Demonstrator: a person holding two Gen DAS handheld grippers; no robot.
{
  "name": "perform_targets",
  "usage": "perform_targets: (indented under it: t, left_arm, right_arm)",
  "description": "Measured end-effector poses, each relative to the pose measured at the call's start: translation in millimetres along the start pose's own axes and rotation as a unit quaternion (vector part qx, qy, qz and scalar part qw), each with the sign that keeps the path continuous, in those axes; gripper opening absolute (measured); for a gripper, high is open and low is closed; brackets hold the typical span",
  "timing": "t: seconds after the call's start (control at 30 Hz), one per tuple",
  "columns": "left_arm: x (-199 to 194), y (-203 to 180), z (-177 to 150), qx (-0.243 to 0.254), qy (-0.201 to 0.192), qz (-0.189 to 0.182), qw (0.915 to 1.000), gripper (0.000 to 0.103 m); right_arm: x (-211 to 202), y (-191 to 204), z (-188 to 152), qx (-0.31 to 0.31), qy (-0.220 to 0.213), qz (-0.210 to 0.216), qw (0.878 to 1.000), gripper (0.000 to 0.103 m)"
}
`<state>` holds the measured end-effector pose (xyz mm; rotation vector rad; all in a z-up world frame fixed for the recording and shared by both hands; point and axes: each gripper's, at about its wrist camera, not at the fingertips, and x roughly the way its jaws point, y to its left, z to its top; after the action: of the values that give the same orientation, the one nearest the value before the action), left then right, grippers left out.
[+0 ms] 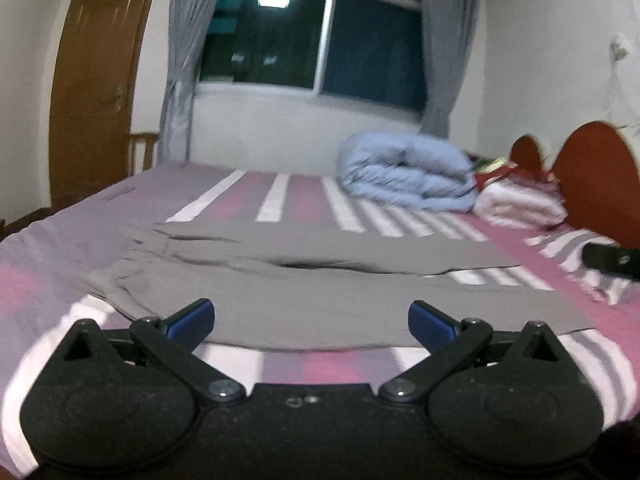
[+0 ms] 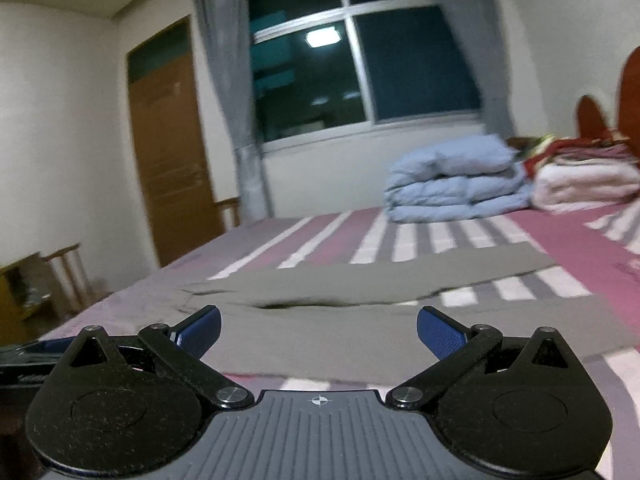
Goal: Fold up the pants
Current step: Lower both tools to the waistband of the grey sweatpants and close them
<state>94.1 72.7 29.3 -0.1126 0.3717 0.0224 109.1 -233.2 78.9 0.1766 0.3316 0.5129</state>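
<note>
Grey pants [image 1: 304,280] lie flat on the striped bed, waist to the left and both legs running right, with a gap between the leg ends. My left gripper [image 1: 311,322] is open and empty, low over the near edge of the near leg. In the right wrist view the same pants [image 2: 340,320] lie just ahead. My right gripper [image 2: 318,330] is open and empty, hovering over the near leg. The right gripper's body [image 1: 612,261] shows at the right edge of the left wrist view.
The bed has a pink, grey and white striped sheet [image 1: 248,196]. A folded light-blue duvet [image 1: 408,176] and a white folded blanket [image 1: 520,204] sit at the far right by the red-brown headboard [image 1: 596,176]. A window [image 1: 312,36], curtains and a wooden door [image 2: 168,152] lie beyond.
</note>
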Motion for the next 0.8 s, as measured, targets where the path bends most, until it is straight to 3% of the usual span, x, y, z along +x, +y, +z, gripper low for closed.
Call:
perform_targets:
  t: [0.13,0.27,0.33,0.4,0.47,0.63,0.8]
  left_arm:
    - [47,49,31,0.008,0.021,-0.004,0.9997,0.097]
    - [109,104,62,0.04,0.043,0.021,0.9981,0.097]
    - [146,134,75,0.049,0.061,0.026,0.9966,0.091]
    - [186,163,86,0.061,0.08,0.041,0.9941,0.072]
    - [232,198,97,0.062,0.105,0.047,0.9914,0.06]
    - [322,263,109,0.022,0.157,0.069,0.9849,0.053]
    - [387,295,105,-0.012,0.193,0.034,0.9806,0.049]
  right_arm:
    - [54,-18,34,-0.005,0.024,0.022,0.999,0.103]
    - [126,-26,59,-0.033,0.045,0.026,0.998,0.103]
    - [166,-28,68,-0.054,0.054,0.031,0.997,0.103]
    - [210,-30,75,-0.076,0.057,0.027,0.995,0.103]
    - [253,-33,78,-0.09,0.069,0.024,0.993,0.103]
    - [363,-52,76,-0.101,0.119,0.042,0.987,0.103]
    - [454,-57,60,-0.15,0.149,0.051,0.976,0.103]
